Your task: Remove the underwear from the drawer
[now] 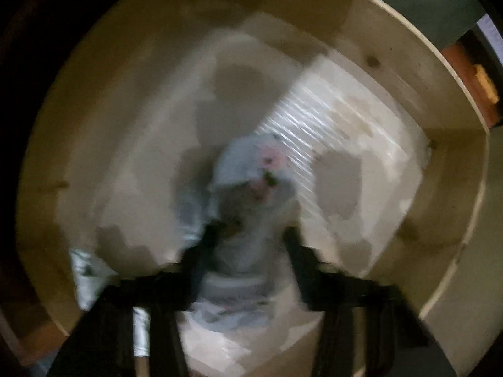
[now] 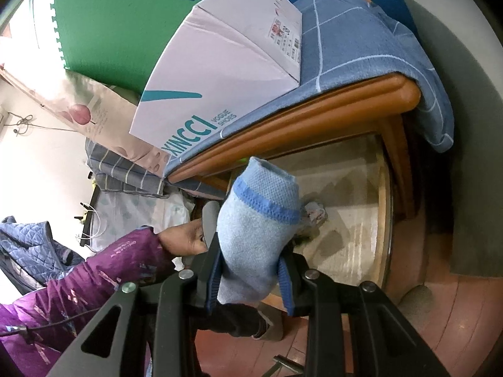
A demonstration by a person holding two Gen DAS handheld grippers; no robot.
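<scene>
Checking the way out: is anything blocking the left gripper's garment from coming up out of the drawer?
Nothing visible does. The left gripper holds the pale garment above the drawer floor, clear of the walls, though this view is blurred.

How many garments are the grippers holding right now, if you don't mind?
2: a pale floral garment in the left gripper over the drawer, and a blue knit garment in the right gripper.
</scene>
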